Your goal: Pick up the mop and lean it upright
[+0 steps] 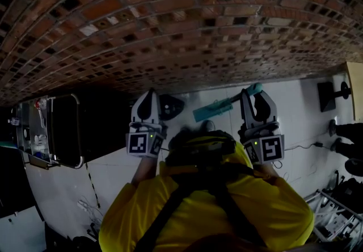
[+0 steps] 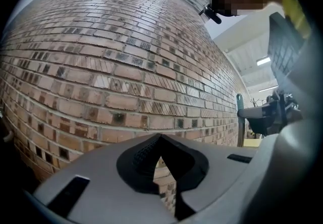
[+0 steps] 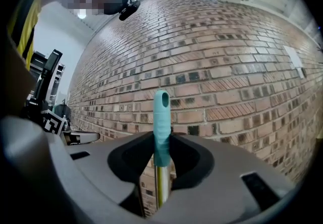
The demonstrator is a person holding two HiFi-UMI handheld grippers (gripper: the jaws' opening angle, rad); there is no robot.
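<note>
My right gripper (image 3: 161, 153) is shut on the mop handle's teal grip (image 3: 161, 122), which stands upright between the jaws in front of the brick wall. Its metal pole (image 3: 161, 187) runs down below them. In the head view the right gripper (image 1: 255, 96) holds the handle tip (image 1: 256, 88) close to the wall, and the flat teal mop head (image 1: 212, 110) lies on the white floor to its left. My left gripper (image 1: 150, 96) is beside it, shut with nothing between its jaws (image 2: 161, 148). The teal handle (image 2: 239, 117) also shows at the right of the left gripper view.
The brick wall (image 1: 181, 24) fills the far side. A dark cart (image 1: 57, 131) stands at the left and a black object (image 1: 171, 106) lies by the left gripper. At the right are a black stand (image 1: 332, 95), floor cables (image 1: 306, 146) and a wooden edge (image 1: 357, 89).
</note>
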